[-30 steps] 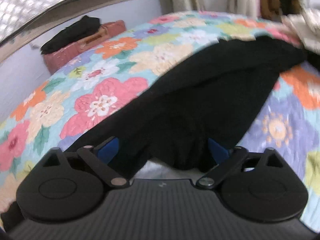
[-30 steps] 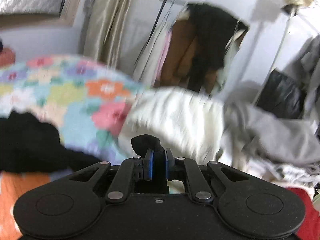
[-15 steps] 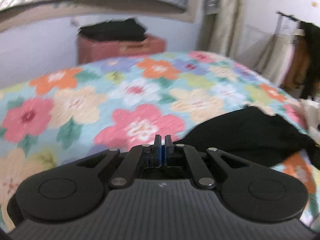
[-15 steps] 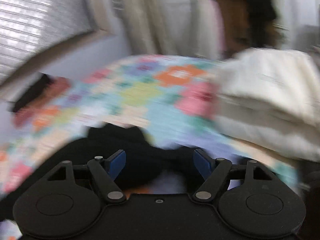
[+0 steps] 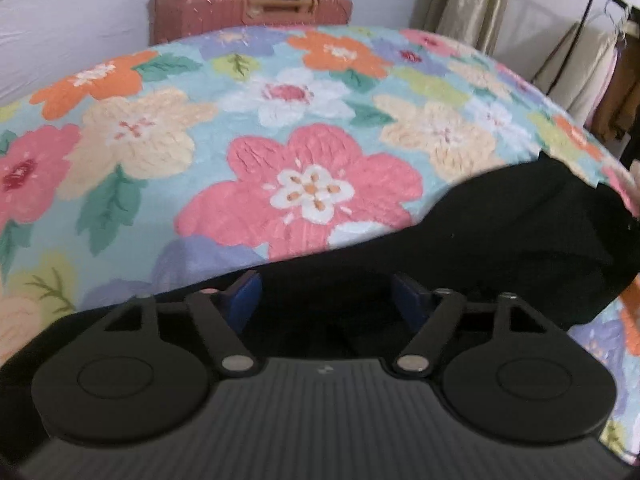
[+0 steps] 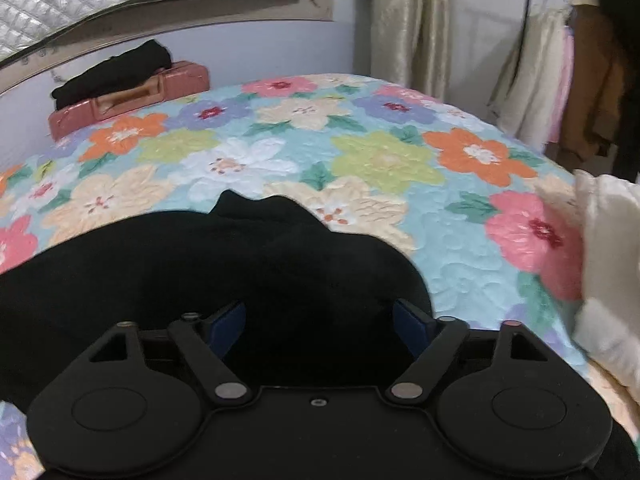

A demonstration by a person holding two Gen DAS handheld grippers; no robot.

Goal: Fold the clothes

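The black garment lies bunched on the floral bed quilt. The left tool and right tool both stand wide apart over the fabric, gripping nothing.

Black garment: dark knit fabric, bunched, lying flat on floral bedspread, spread across near edge; small peak at far hem; exact type unclear, folds indistinct.

text: none legible | labels/brands/numbers: none readable in either wrist view | small pale mark on left gripper body: too small to read
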